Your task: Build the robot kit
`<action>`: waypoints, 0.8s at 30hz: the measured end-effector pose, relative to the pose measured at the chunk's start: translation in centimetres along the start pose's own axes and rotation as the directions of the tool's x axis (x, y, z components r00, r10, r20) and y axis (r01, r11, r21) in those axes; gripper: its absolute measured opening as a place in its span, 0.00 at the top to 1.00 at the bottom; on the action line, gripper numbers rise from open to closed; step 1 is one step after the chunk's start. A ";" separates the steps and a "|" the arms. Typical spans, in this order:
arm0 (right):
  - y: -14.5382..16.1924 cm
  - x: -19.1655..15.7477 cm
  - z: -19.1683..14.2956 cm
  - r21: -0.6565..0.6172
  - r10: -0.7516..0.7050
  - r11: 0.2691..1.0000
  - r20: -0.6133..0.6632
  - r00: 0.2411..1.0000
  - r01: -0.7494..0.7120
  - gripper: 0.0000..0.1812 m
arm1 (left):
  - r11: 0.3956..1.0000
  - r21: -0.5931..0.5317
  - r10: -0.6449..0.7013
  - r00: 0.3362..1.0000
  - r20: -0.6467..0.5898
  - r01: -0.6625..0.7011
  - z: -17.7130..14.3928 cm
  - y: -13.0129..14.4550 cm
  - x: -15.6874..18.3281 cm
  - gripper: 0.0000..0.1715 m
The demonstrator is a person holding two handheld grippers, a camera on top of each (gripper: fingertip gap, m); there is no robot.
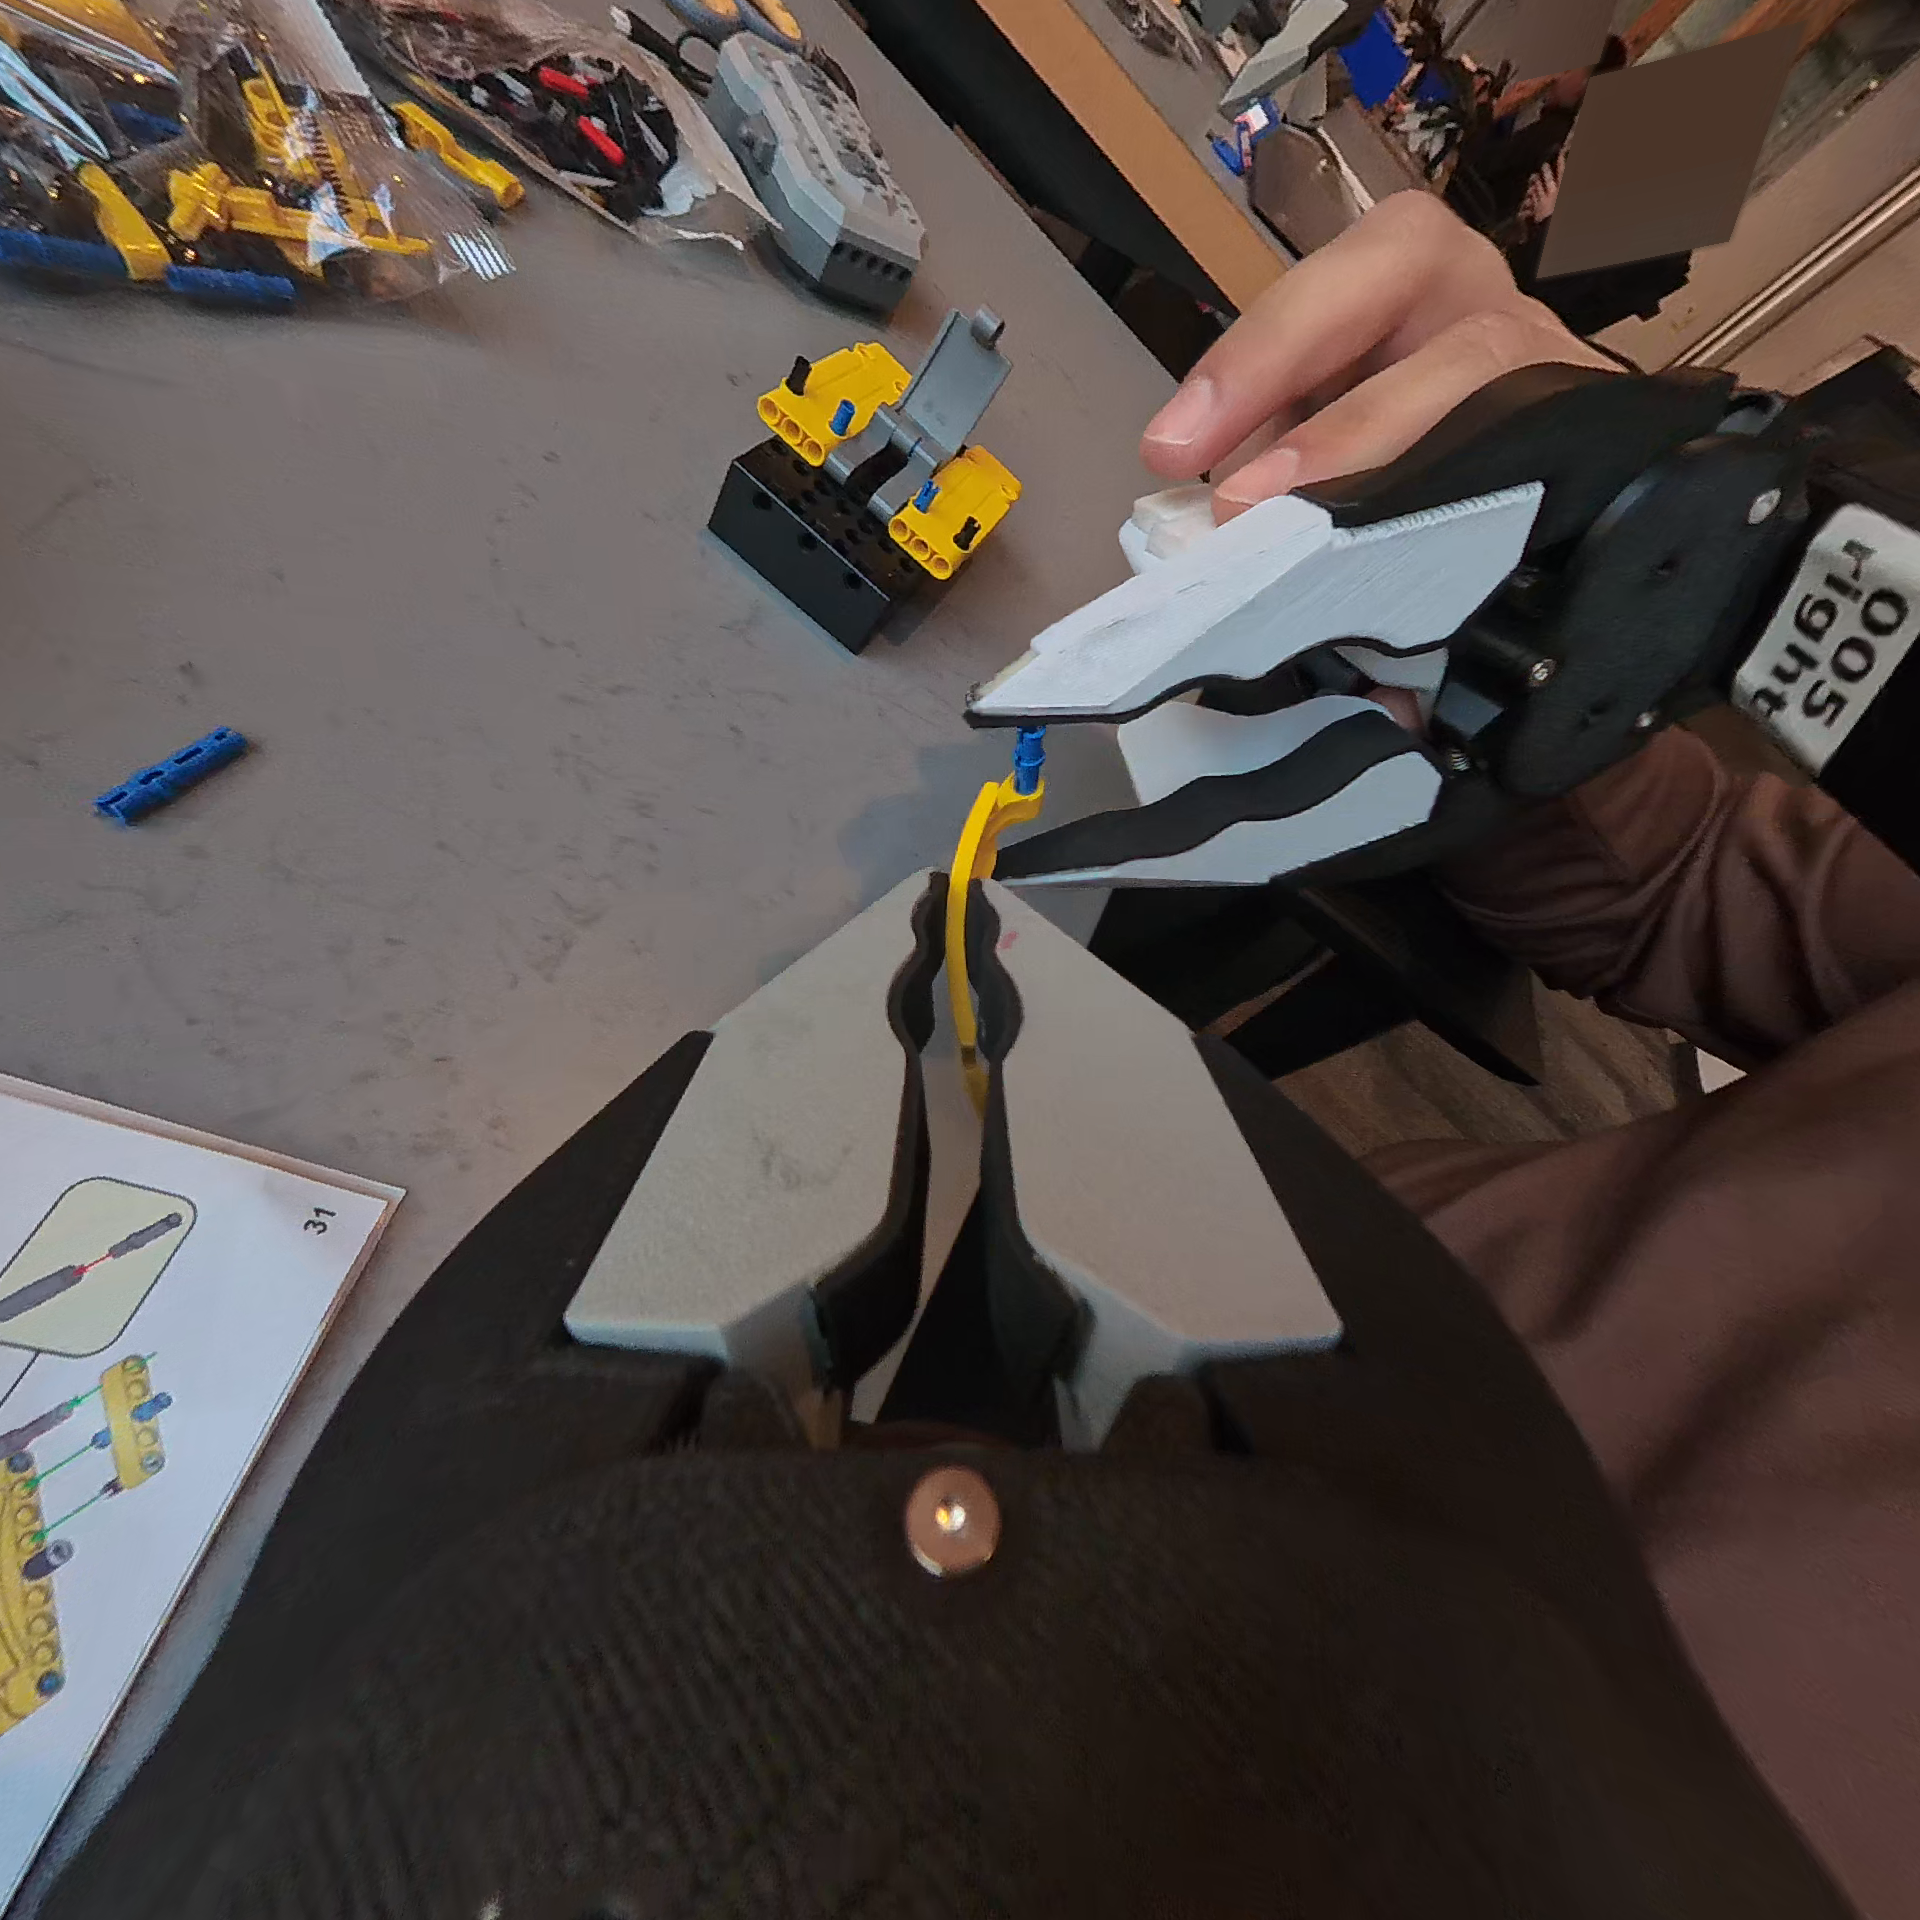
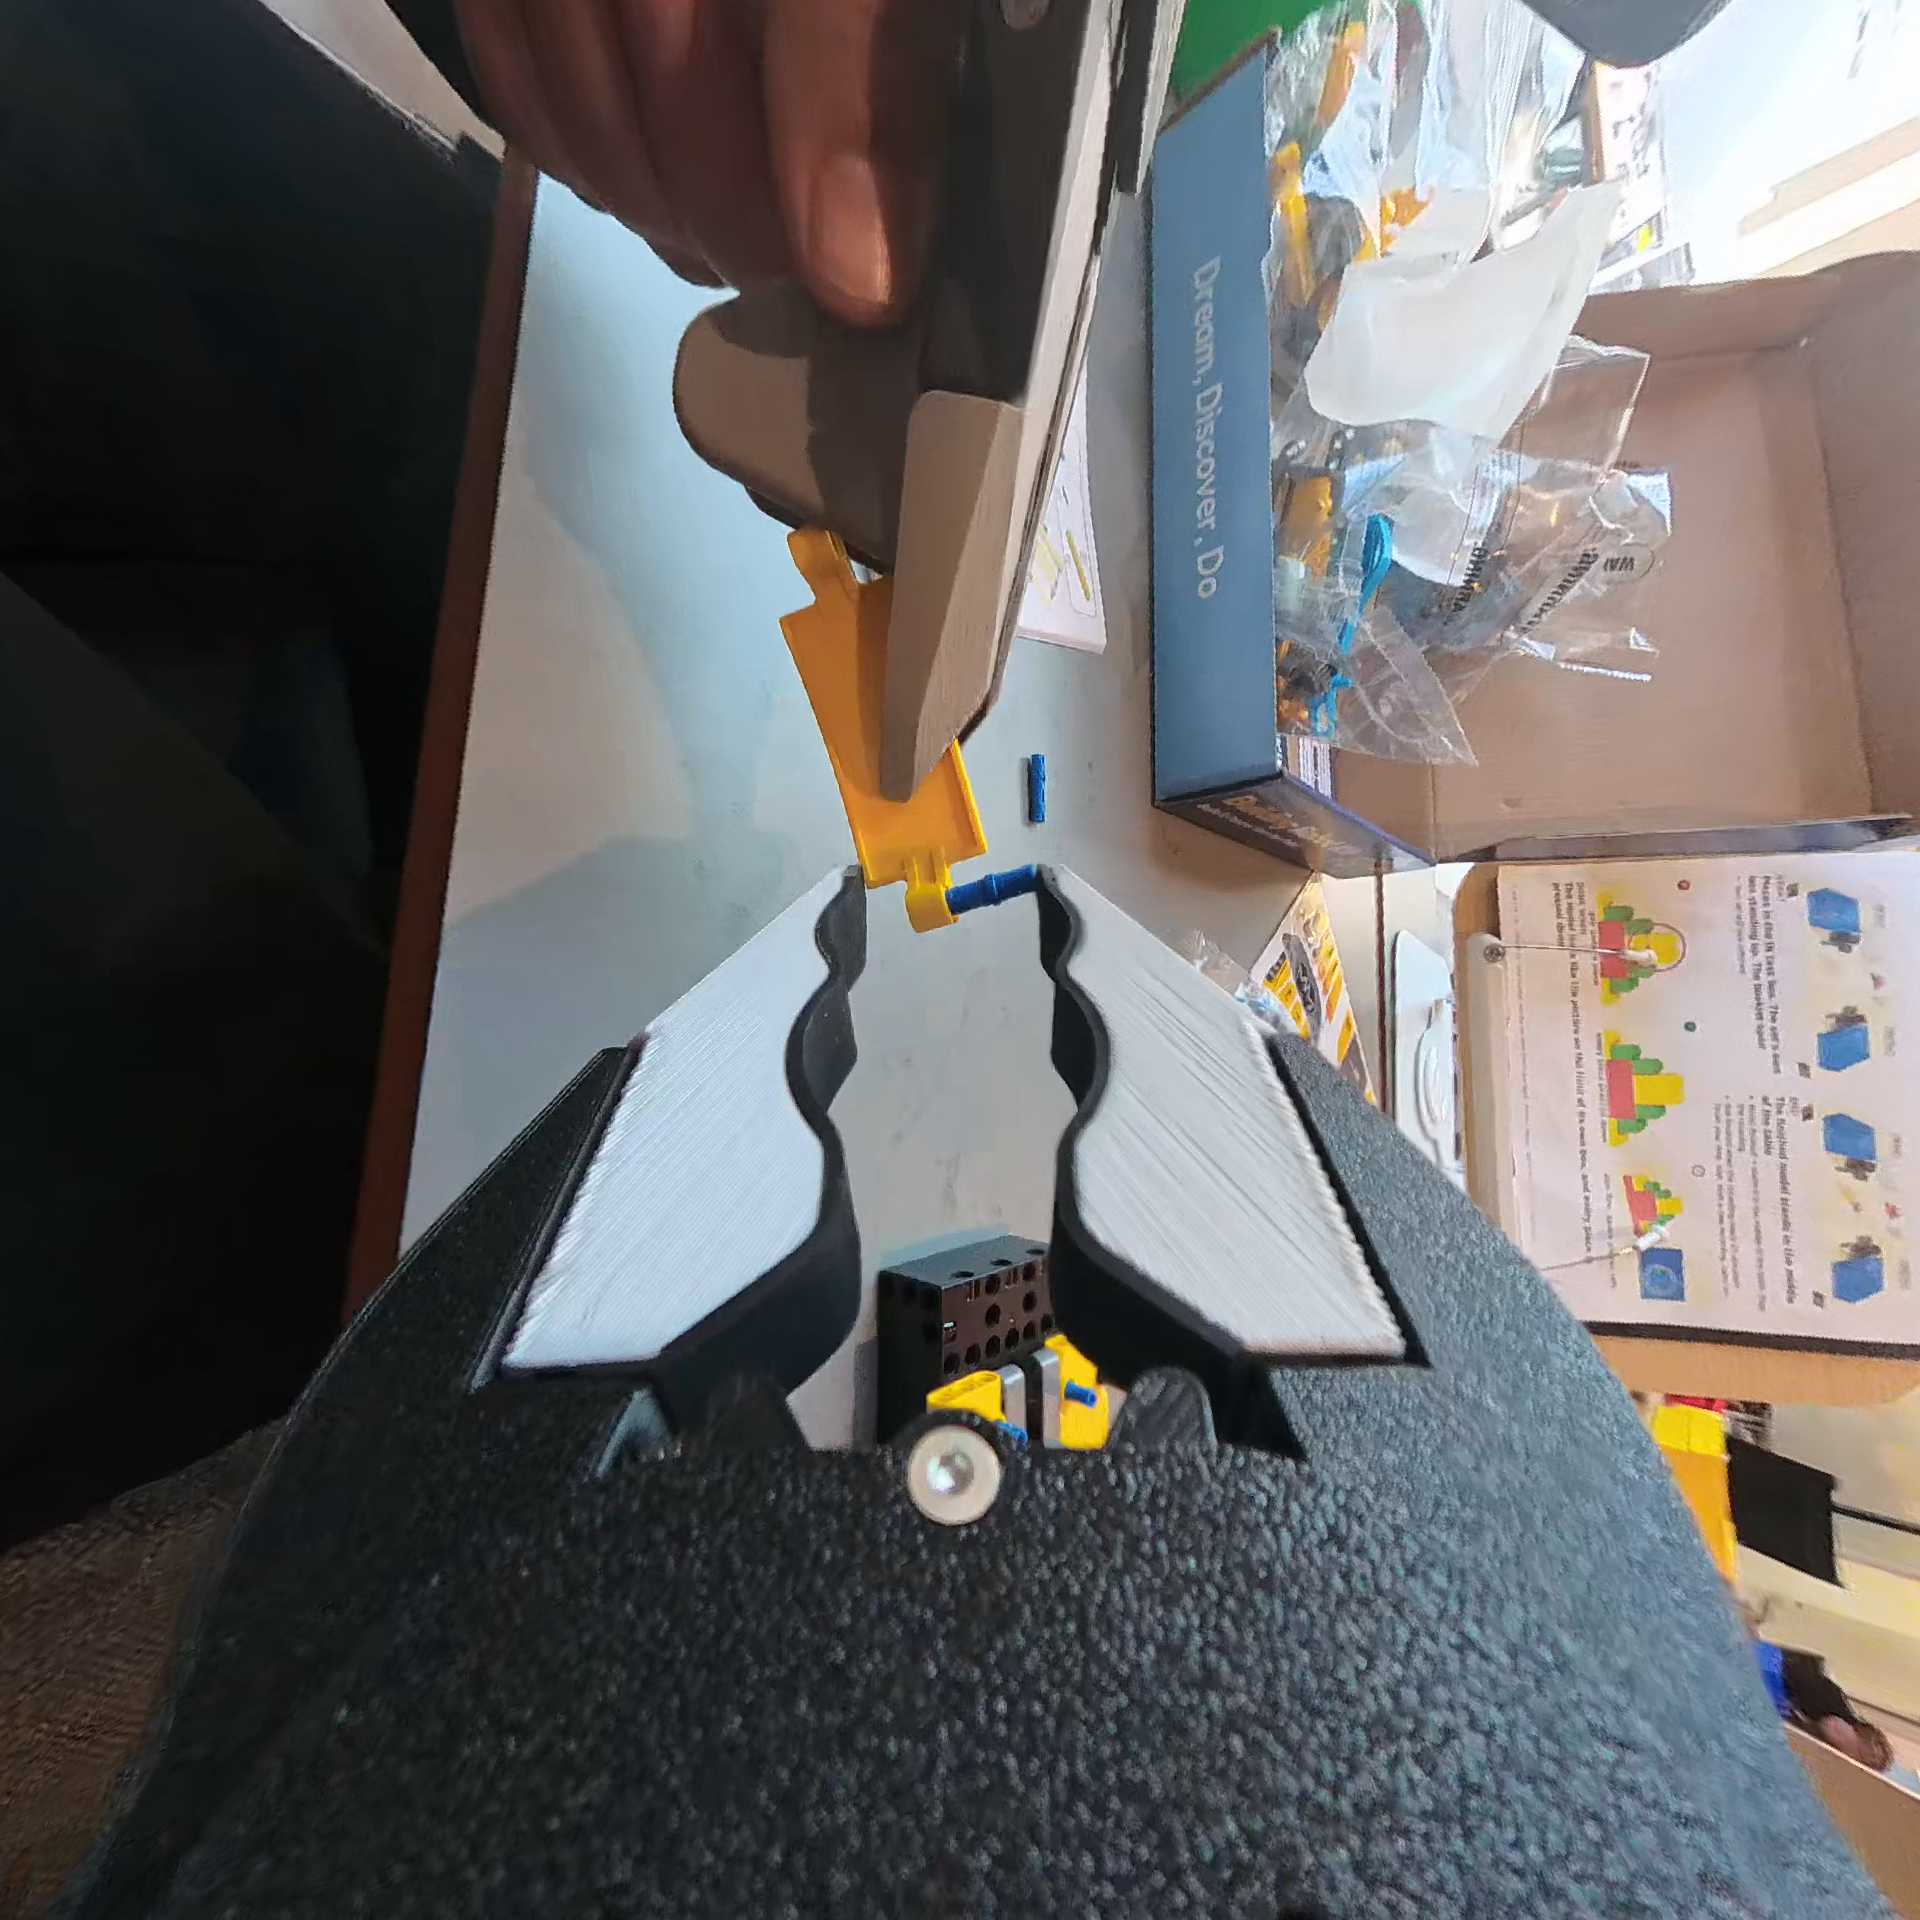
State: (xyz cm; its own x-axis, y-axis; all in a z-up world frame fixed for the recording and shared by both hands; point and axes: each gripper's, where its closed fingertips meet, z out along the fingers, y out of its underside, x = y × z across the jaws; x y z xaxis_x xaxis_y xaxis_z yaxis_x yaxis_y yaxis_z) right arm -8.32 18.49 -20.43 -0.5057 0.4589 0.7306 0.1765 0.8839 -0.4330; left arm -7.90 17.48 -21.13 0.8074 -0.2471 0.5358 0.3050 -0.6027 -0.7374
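Note:
My left gripper [image 1: 961, 883] is shut on a thin yellow curved panel [image 1: 966, 935], held edge-on above the grey table [image 1: 468, 675]. A blue pin [image 1: 1029, 753] sticks out of the tab at the panel's far end. My right gripper [image 1: 1003, 795] comes in from the right with its jaws apart around that tab and pin. In the right wrist view the pin [image 2: 987, 891] lies across the gap of my right gripper [image 2: 948, 883], its end touching one fingertip [image 2: 1049, 894]. The panel [image 2: 847, 707] hangs from my left gripper [image 2: 904, 769].
A black block with yellow and grey parts [image 1: 862, 488] stands on the table beyond. A loose blue piece [image 1: 171, 774] lies left. An instruction booklet [image 1: 156, 1403], bags of parts [image 1: 208, 156] and a grey unit [image 1: 810, 166] surround them. A blue box [image 2: 1216, 468] and a cardboard box [image 2: 1766, 520] stand beside. The tips of both grippers are at nearly the same place. It is some 12 cm from my left tips to the loose blue piece [image 1: 171, 774]. My right wrist view [image 2: 1037, 784] looks at it from another angle.

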 end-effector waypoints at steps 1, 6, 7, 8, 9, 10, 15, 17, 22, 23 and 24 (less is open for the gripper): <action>0.1 0.0 0.1 -0.008 -0.017 1.000 -0.008 1.000 0.017 0.82 | 1.000 0.001 -0.008 1.000 -0.002 0.008 0.0 0.0 -0.1 1.00; 0.2 -0.6 0.6 -0.053 -0.119 0.992 -0.033 0.992 0.117 0.77 | 0.999 -0.006 -0.052 0.998 -0.028 0.052 0.2 0.3 -0.1 1.00; 0.2 -0.7 0.7 -0.061 -0.131 0.990 -0.035 0.991 0.129 0.77 | 0.998 -0.008 -0.056 0.998 -0.026 0.056 0.3 0.4 -0.2 1.00; 0.3 -0.8 0.9 -0.069 -0.137 0.989 -0.036 0.990 0.134 0.78 | 0.998 -0.013 -0.060 0.998 -0.028 0.059 0.5 0.5 -0.2 1.00; 0.4 -0.8 1.0 -0.075 -0.142 0.987 -0.040 0.989 0.139 0.80 | 0.998 -0.018 -0.063 0.997 -0.033 0.063 0.6 0.7 -0.1 1.00; 0.5 -0.8 1.1 -0.081 -0.150 0.986 -0.040 0.988 0.146 0.80 | 0.998 -0.019 -0.066 0.997 -0.031 0.065 0.7 0.8 -0.1 1.00; 0.8 -0.7 1.5 -0.102 -0.166 0.982 -0.072 0.984 0.158 0.80 | 0.996 0.001 -0.094 0.995 -0.019 0.094 0.8 0.6 -0.6 1.00; 1.0 -0.6 1.8 -0.117 -0.174 0.980 -0.083 0.981 0.163 0.80 | 0.993 0.018 -0.113 0.993 -0.013 0.114 0.8 0.5 -0.8 1.00; 1.5 -1.1 2.3 -0.143 -0.162 0.977 -0.034 0.986 0.156 0.81 | 0.994 0.032 -0.104 0.994 0.038 0.103 1.1 0.7 -1.4 1.00; 1.6 -1.1 2.4 -0.146 -0.147 0.979 -0.029 0.989 0.142 0.81 | 0.994 0.044 -0.103 0.994 0.047 0.101 1.1 0.5 -1.5 1.00; 1.6 -1.1 2.4 -0.146 -0.131 0.981 -0.026 0.991 0.126 0.82 | 0.994 0.052 -0.103 0.993 0.055 0.100 1.1 0.4 -1.5 1.00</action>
State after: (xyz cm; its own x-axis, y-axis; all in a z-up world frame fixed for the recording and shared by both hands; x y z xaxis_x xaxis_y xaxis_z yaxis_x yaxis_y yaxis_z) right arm -9.53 19.20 -23.17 -0.5027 0.3412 0.7942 0.2324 0.9383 -0.2560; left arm -8.46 18.43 -22.72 0.7981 -0.1415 0.5857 0.4102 -0.5844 -0.7002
